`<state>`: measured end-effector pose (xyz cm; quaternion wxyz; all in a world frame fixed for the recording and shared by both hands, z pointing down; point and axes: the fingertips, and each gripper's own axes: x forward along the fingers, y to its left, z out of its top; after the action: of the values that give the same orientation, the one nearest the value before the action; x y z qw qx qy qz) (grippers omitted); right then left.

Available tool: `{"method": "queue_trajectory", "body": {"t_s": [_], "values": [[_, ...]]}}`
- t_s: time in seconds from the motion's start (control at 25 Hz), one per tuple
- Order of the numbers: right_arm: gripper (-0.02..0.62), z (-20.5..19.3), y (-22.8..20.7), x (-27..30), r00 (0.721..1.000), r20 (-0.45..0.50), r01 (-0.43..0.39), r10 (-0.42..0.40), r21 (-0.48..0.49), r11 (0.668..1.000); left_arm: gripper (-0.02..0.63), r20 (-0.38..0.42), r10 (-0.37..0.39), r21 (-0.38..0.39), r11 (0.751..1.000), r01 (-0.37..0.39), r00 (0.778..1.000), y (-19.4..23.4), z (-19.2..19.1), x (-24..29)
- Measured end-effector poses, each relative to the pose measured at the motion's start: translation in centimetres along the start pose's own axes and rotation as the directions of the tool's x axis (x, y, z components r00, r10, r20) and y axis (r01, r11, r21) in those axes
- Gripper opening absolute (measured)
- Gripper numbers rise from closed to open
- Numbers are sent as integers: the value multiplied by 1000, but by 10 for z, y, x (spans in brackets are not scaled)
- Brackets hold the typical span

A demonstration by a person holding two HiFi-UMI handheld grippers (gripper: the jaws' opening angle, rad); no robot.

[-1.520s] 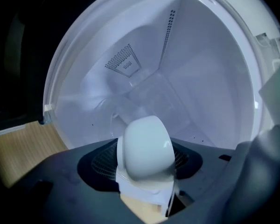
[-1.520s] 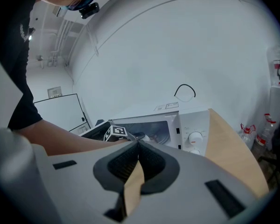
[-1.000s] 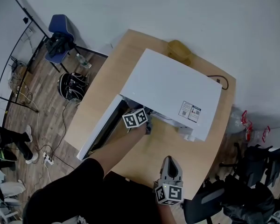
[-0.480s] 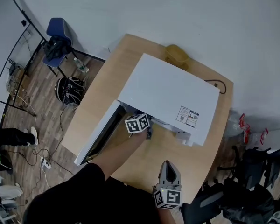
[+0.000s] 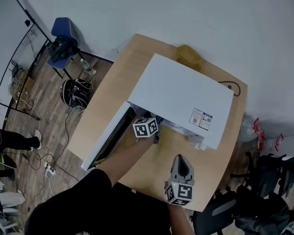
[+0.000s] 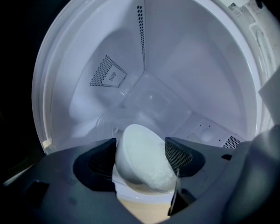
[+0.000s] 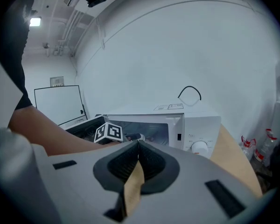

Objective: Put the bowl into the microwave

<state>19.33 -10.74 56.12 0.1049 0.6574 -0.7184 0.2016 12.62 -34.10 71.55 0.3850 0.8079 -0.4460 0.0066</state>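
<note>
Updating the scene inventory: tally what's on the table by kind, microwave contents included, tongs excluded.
Microwave: 1
White bowl: 1
Tan object behind the microwave, too small to identify: 1
Black cable behind the microwave: 1
Total: 4

Head view's no help to me here: the microwave (image 5: pixel 181 89) roof covers the bowl (image 6: pixel 142 157) completely. I can't read the label (image 5: pixel 200 117) on top, way too small, and that yellowish thing (image 5: pixel 188 53) behind it is half hidden.
</note>
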Motion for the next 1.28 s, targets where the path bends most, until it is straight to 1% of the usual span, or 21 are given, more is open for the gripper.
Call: {"method": "queue_trajectory", "body": {"t_s": [0.24,0.48,0.6,0.68,0.76,0.88,1.04,1.16,1.28], "values": [[61,-4,-2,0,1000,-6,26,-26,41,999,302,3,1,40,999,-1,1000,0,6,4],[60,-12,-15,2,998,-19,58,-57,43,997,304,-40,30,129,991,-24,999,-4,-4,6],[60,-10,-16,5,998,-15,60,-59,39,997,307,-40,47,168,985,-40,998,-6,-5,9],[60,-11,-13,7,998,-19,54,-53,37,998,308,-34,63,175,983,-56,997,-7,-4,10],[60,-15,-12,8,998,-33,50,-48,43,998,310,-36,65,151,987,-59,997,-8,-7,10],[61,-18,-8,12,999,-39,39,-37,40,998,318,-21,45,130,991,-42,999,-5,-1,4],[61,-7,-7,15,999,-17,28,-28,8,1000,318,13,14,120,993,-15,1000,5,8,-20],[60,-4,-11,13,999,-5,37,-37,-1,999,319,11,-19,168,986,17,1000,1,3,-41],[60,-6,-12,11,999,-4,43,-43,-6,999,319,-14,-53,244,968,55,998,-8,-5,-53]]}}
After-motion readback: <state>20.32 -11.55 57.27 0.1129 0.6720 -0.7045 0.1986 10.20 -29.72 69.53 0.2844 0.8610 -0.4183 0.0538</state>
